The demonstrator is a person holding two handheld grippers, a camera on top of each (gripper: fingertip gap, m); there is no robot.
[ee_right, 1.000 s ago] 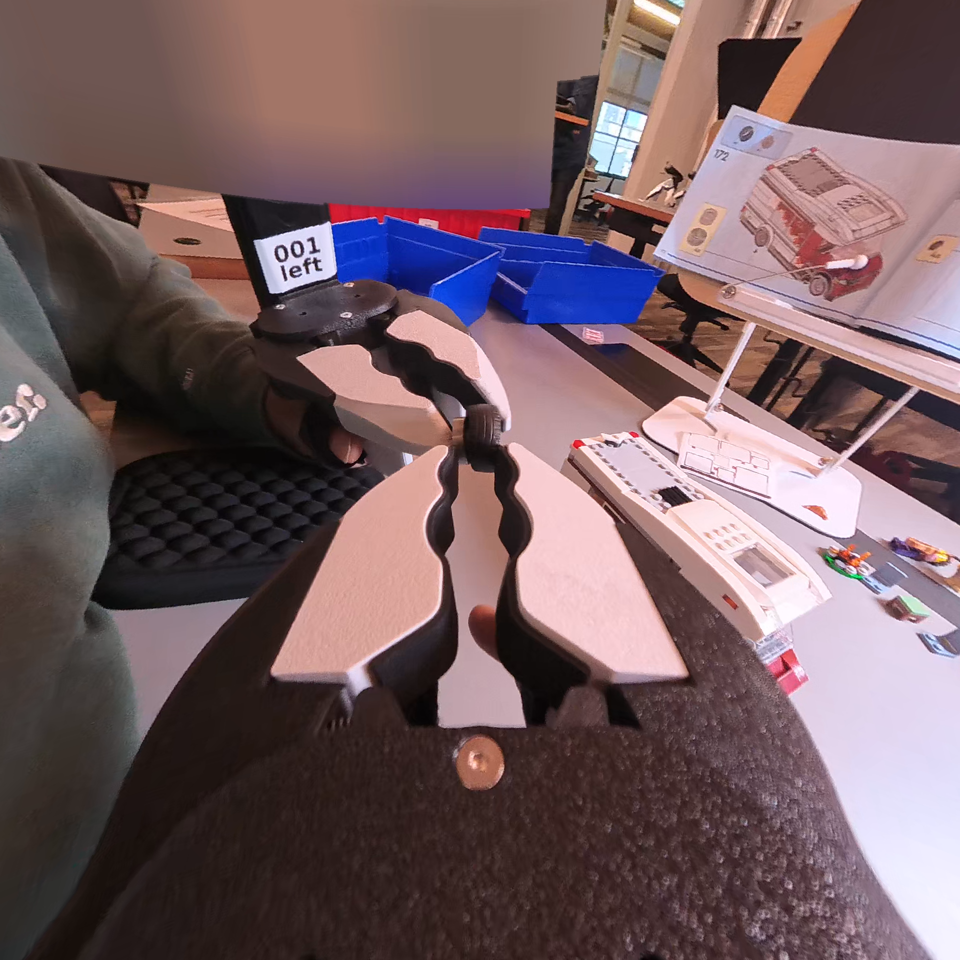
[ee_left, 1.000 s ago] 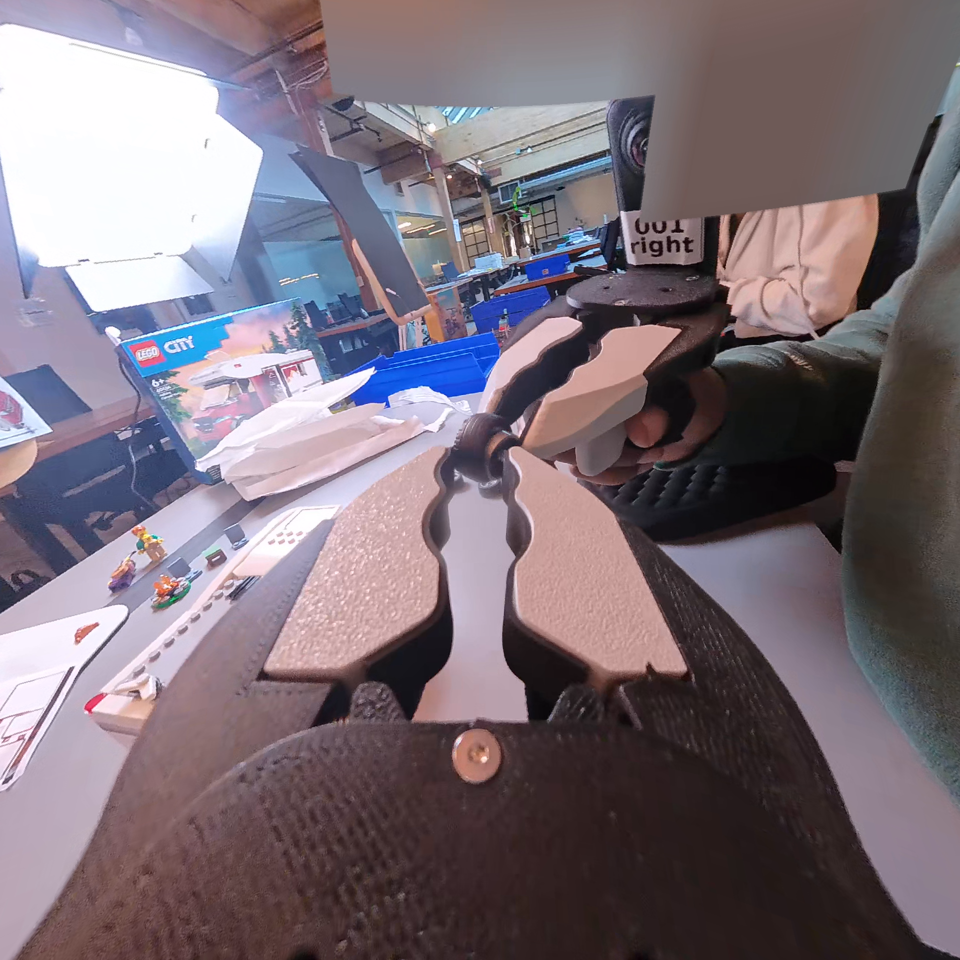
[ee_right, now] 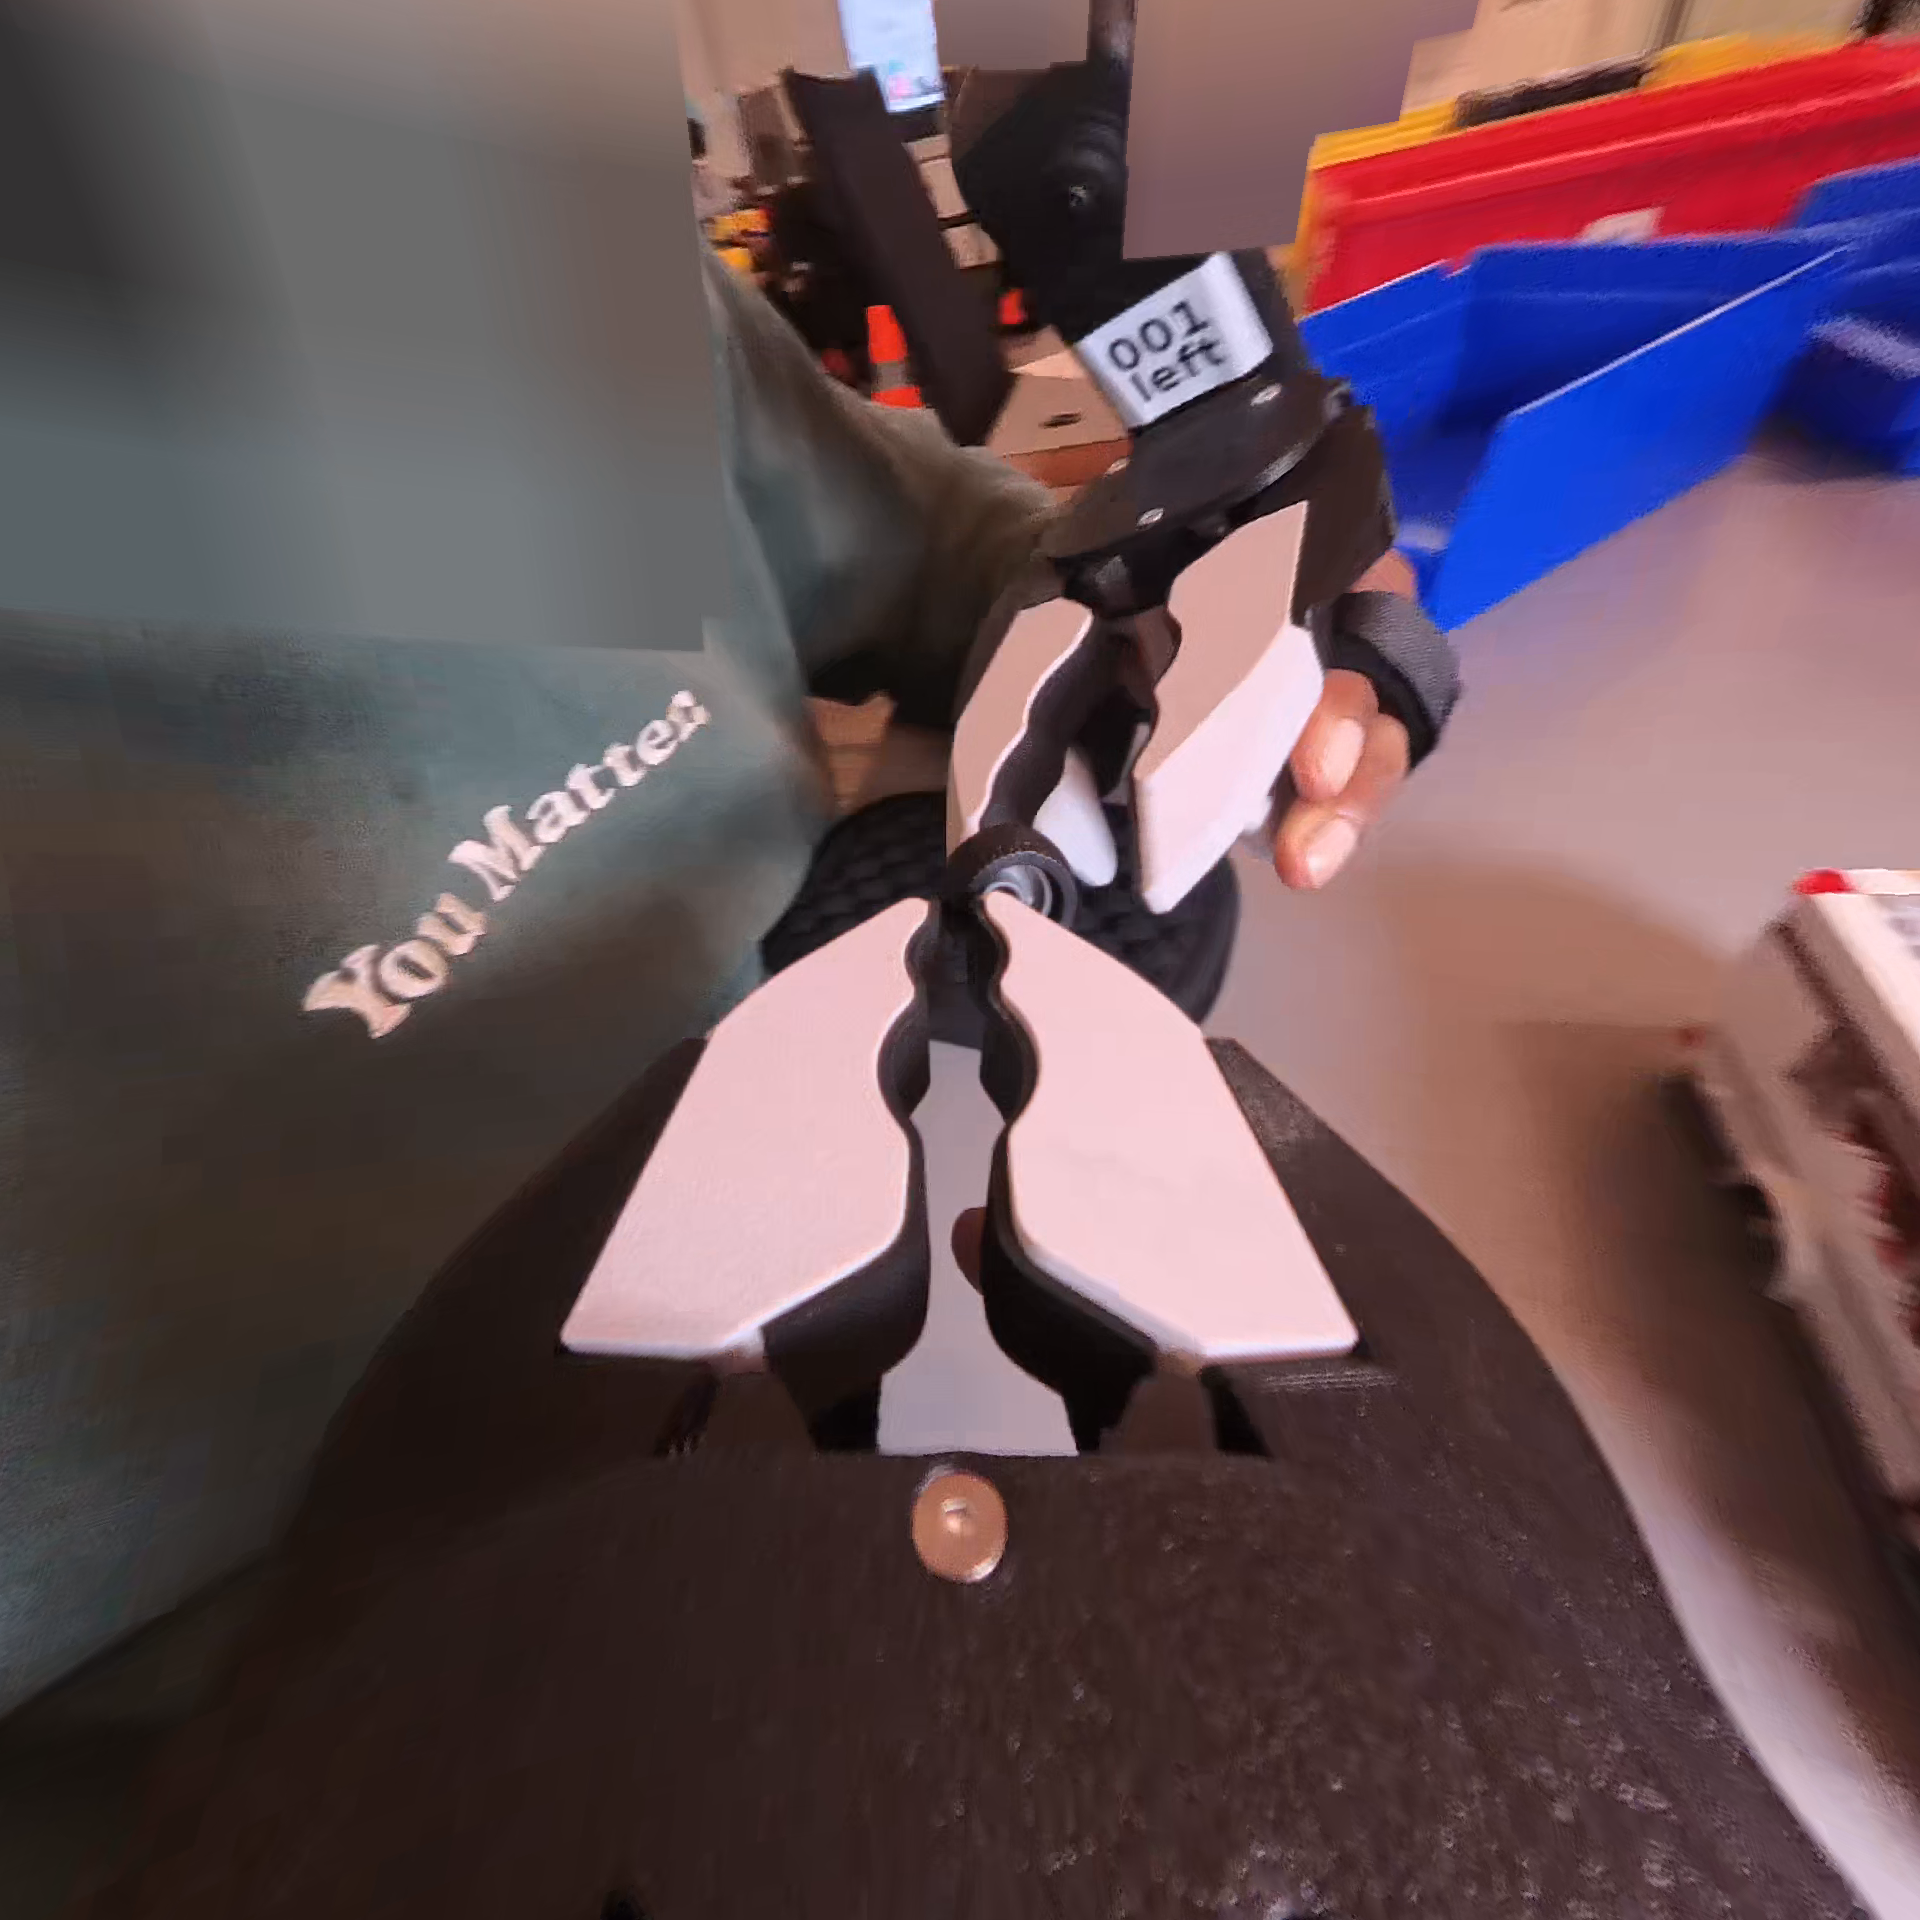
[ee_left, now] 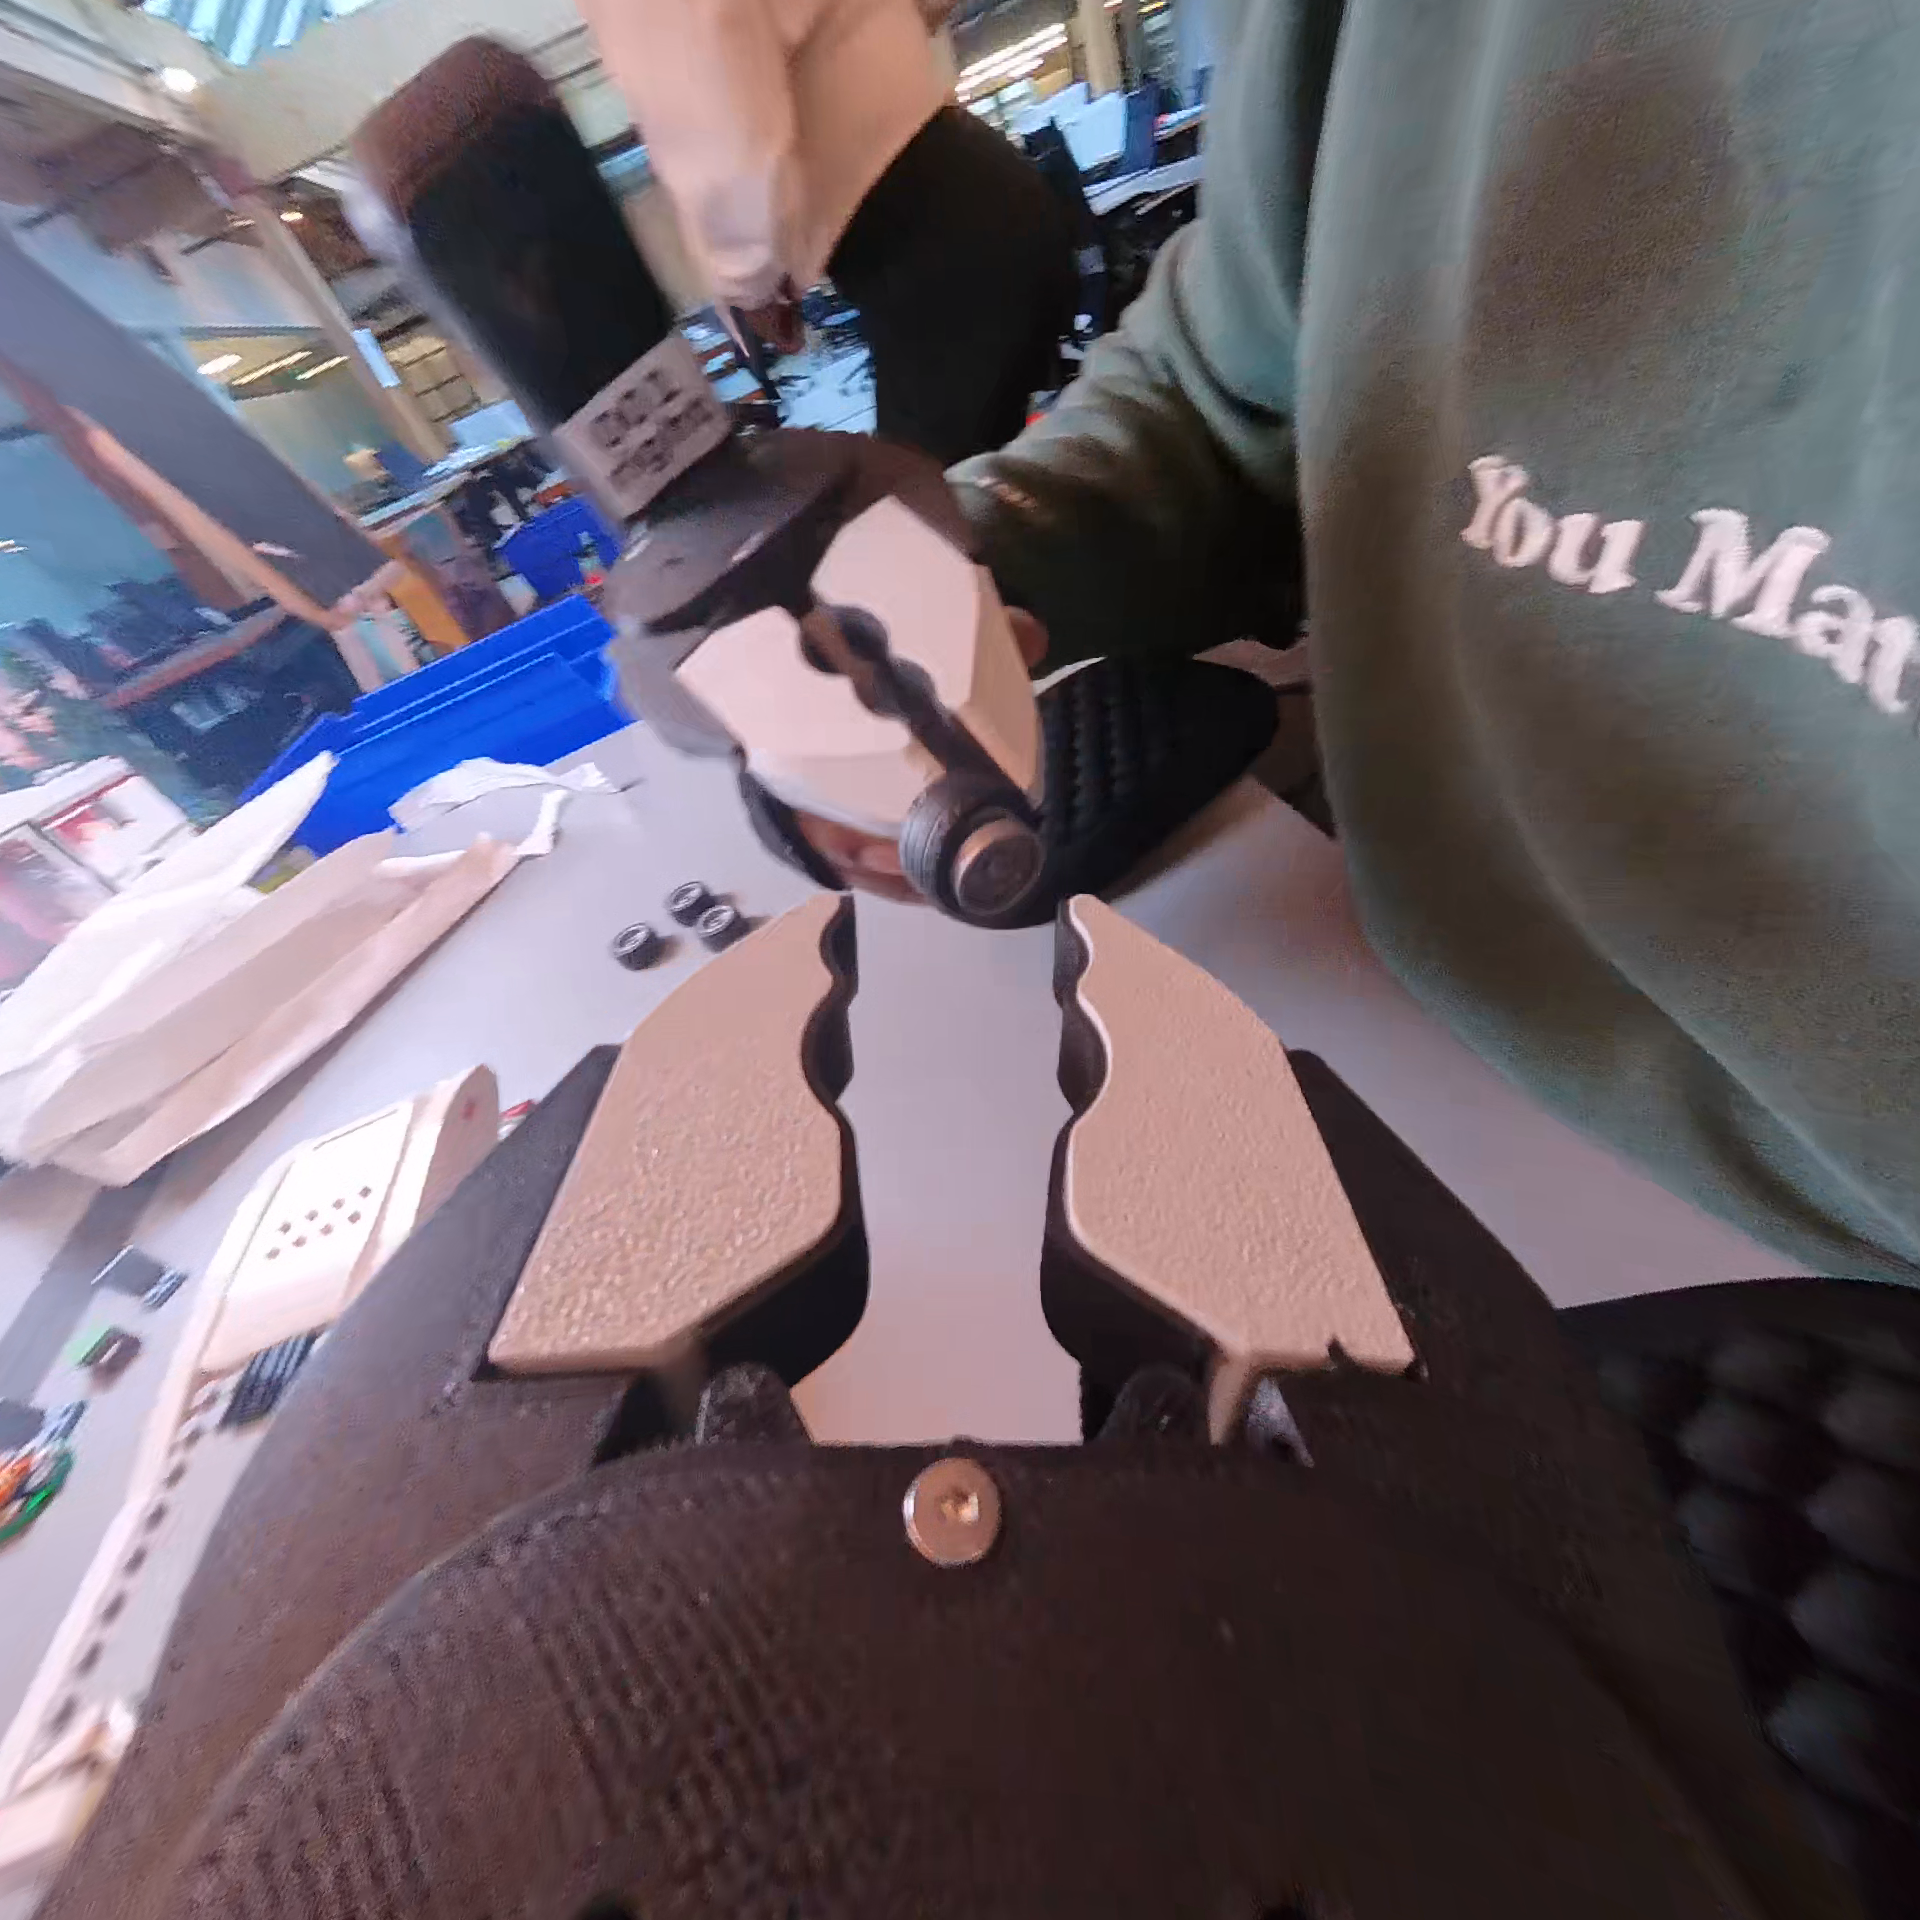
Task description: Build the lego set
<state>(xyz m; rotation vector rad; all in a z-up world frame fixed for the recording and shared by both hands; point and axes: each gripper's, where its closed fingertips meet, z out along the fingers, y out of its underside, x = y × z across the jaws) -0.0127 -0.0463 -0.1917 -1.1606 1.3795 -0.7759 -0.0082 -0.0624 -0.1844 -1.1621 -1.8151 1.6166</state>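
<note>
Jaws of right gripper (ee_right: 958,914) pinch black wheel (ee_left: 977,857); left gripper (ee_left: 958,914) open.

Toy vehicle (ee_right: 1849,1049) cut off by right edge, blurred; small bits (ee_left: 42,1455) too blurry to ID.

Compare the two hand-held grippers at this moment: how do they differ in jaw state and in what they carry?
The left hand-held gripper has its jaws spread wide with only the grey table showing between them; the right hand-held gripper has its jaws nearly together at the tips. The left carries nothing; the right pinches a small black wheel. Both have pale fingers on black bodies.
</note>
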